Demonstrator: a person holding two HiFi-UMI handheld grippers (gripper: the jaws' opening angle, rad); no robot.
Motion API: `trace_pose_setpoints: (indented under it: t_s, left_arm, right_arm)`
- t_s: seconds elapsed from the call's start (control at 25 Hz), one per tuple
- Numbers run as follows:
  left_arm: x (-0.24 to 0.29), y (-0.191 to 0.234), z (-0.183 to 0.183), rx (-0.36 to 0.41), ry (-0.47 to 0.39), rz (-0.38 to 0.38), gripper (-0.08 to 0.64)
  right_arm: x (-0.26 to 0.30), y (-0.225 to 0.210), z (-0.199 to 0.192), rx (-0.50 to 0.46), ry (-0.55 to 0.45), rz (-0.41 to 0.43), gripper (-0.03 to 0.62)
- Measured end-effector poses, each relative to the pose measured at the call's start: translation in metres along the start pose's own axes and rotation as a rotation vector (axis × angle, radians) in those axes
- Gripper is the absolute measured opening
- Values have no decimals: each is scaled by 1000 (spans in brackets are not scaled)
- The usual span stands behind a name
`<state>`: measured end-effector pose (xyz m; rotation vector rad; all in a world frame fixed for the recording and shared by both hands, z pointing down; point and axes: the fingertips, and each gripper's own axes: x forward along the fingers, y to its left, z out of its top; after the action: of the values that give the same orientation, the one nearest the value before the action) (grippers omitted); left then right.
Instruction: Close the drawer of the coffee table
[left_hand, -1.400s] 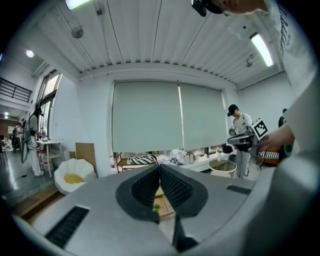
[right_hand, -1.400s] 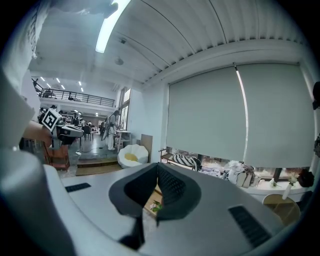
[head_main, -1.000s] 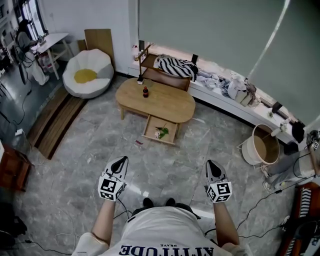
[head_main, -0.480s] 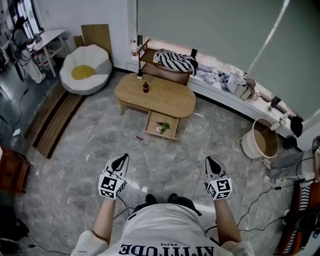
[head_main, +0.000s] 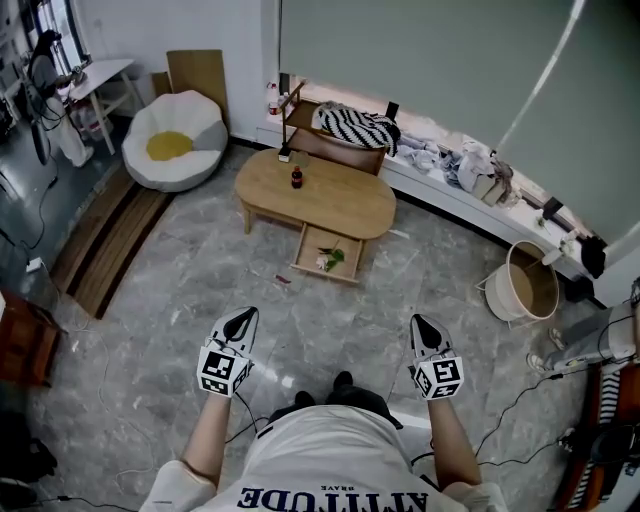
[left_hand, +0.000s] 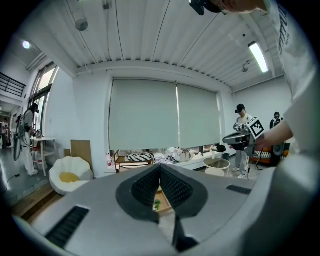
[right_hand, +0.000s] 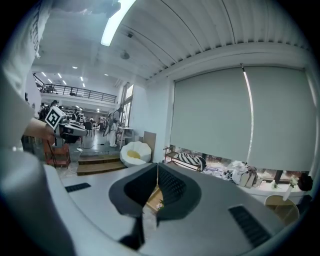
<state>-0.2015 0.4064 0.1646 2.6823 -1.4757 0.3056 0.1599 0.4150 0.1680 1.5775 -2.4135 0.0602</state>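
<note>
We hold the left gripper (head_main: 241, 320) and the right gripper (head_main: 421, 324) with jaws pressed together on nothing, well apart from the pulled-out light wooden drawer (head_main: 326, 254) jutting toward us from under the oval light wooden coffee table (head_main: 335, 205). We judge the drawer stiff and light, with what may be a small green sprig (head_main: 333, 258) loose inside, so closed tips pushing flat on the middle of its front should do. A corner push could skew it, and a hard shove could rock the small dark bottle (head_main: 296, 178) on top.
</note>
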Motion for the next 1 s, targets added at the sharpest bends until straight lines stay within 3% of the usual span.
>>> trace_pose_setpoints:
  t_s: [0.48, 1.0]
  left_arm:
    - [11, 18, -7, -16, 20, 30, 20]
    - [62, 41, 4, -14, 34, 55, 20]
  right_arm:
    - [29, -2, 1, 6, 9, 25, 20]
    - [90, -30, 1, 34, 23, 60, 20]
